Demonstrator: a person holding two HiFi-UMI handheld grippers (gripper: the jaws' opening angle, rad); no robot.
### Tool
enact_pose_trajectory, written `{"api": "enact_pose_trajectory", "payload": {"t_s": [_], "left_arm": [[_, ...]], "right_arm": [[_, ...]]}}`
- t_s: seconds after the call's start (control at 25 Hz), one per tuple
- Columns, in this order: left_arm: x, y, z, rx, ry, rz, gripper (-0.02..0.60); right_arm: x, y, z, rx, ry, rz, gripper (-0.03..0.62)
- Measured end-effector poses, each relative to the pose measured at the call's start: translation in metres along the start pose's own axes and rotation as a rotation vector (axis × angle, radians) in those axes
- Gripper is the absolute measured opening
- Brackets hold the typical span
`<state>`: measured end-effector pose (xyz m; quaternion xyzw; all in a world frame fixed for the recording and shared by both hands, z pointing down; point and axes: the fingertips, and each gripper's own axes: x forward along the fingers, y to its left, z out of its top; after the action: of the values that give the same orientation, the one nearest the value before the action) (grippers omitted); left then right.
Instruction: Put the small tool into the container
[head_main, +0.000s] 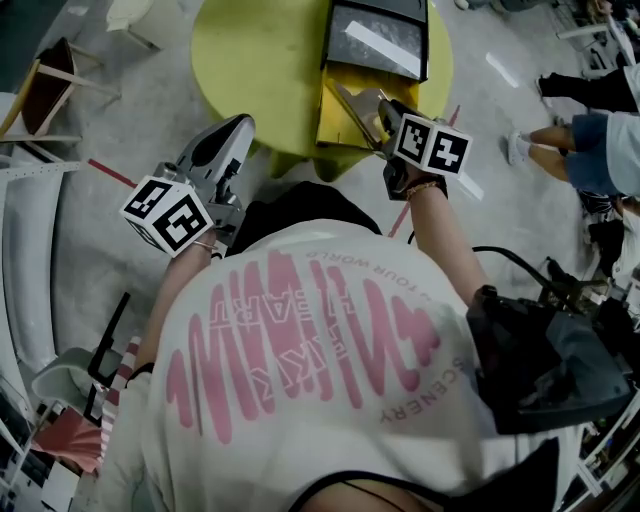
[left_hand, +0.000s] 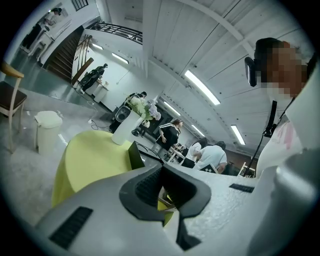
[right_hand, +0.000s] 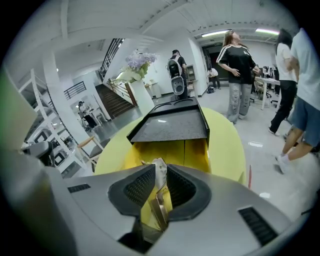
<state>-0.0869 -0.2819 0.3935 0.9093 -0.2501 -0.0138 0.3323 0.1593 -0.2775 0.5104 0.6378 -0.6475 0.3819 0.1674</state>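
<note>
One small tool (right_hand: 160, 202), a thin shiny metal strip, sits pinched tight in the right claw (right_hand: 160, 167), just in front of the container (right_hand: 197, 150); that's one boxy thing, glossy yellow walls under a flat, grainy black lid, on the one round yellow-green desk (right_hand: 230, 145); the left claw (left_hand: 162, 169) is closed up with nothing in it, off beside the desk's edge.
</note>
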Motion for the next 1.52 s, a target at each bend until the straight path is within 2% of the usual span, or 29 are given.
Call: {"api": "enact_pose_trajectory", "payload": {"t_s": [0.2, 0.32, 0.52, 0.68, 0.92, 1.12, 1.32, 1.4, 1.52], "left_arm": [[-0.001, -0.006, 0.004, -0.019, -0.019, 0.011, 0.008], [0.000, -0.019, 0.011, -0.038, -0.047, -0.005, 0.008], [0.005, -0.046, 0.028, -0.023, -0.091, -0.030, 0.008], [-0.001, -0.059, 0.034, -0.024, -0.140, -0.014, 0.008], [-0.008, -0.064, 0.043, 0.056, -0.192, -0.016, 0.008], [0.000, -0.092, 0.046, 0.065, -0.218, -0.013, 0.008], [-0.002, -0.073, 0.038, 0.061, -0.240, -0.022, 0.008], [0.001, -0.079, 0.033, 0.058, -0.244, -0.014, 0.008], [0.018, -0.114, 0.028, 0.052, -0.246, -0.008, 0.008]], "right_arm": [[-0.008, 0.001, 0.006, 0.082, -0.037, 0.025, 0.066], [-0.019, 0.002, 0.013, 0.143, -0.078, 0.049, 0.027], [-0.048, 0.015, 0.039, 0.208, -0.177, 0.180, 0.006], [-0.081, 0.033, 0.059, 0.152, -0.255, 0.260, 0.006], [-0.126, 0.068, 0.089, -0.008, -0.395, 0.308, 0.006], [-0.169, 0.071, 0.102, -0.097, -0.433, 0.337, 0.006], [-0.158, 0.082, 0.097, -0.145, -0.452, 0.331, 0.006], [-0.161, 0.075, 0.095, -0.156, -0.445, 0.330, 0.006], [-0.189, 0.044, 0.100, -0.157, -0.436, 0.326, 0.006]]}}
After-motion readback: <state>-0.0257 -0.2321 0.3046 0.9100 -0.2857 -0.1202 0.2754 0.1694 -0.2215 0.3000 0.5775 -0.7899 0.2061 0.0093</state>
